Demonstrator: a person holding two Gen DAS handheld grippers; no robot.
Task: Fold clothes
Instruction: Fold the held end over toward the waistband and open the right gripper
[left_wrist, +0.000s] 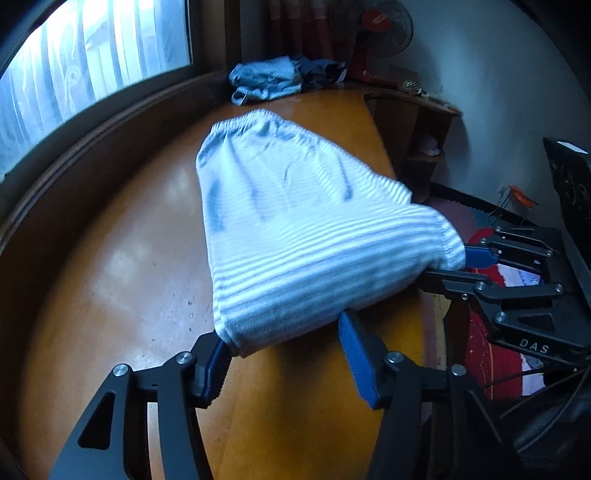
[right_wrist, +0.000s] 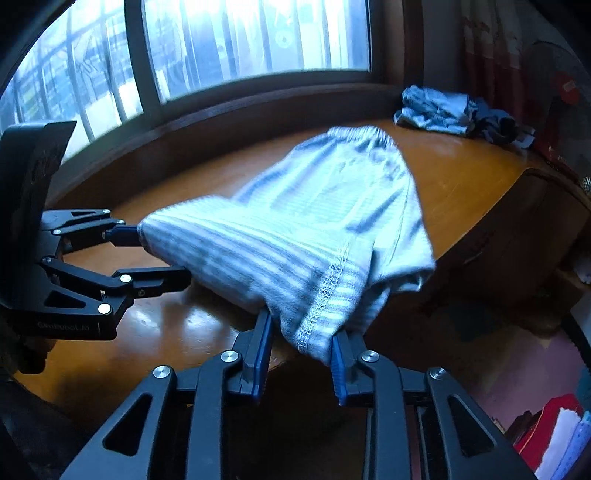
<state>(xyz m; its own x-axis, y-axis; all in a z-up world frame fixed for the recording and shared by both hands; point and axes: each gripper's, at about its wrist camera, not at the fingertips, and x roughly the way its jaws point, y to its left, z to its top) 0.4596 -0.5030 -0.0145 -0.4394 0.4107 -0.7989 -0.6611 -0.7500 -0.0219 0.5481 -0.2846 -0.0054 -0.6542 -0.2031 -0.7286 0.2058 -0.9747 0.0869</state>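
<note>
Blue-and-white striped shorts (left_wrist: 295, 206) lie lengthwise on the orange wooden table (left_wrist: 129, 277), elastic waistband at the far end. The near hem is lifted off the table and blurred. My left gripper (left_wrist: 284, 330) is open, its blue fingers wide apart, with the hem's left corner lying across their tips. In the right wrist view the shorts (right_wrist: 314, 221) bunch at the stitched seam between the fingers of my right gripper (right_wrist: 303, 325), which is shut on that corner. The left gripper (right_wrist: 162, 254) shows at the left, the right gripper (left_wrist: 445, 266) at the right.
A heap of blue and dark clothes (left_wrist: 273, 77) sits at the table's far end, below a red fan (left_wrist: 369, 26). A window (right_wrist: 240, 37) with a wooden sill runs along the far side. A wooden shelf (left_wrist: 417, 122) and red cloth (left_wrist: 491, 354) lie beyond the table's right edge.
</note>
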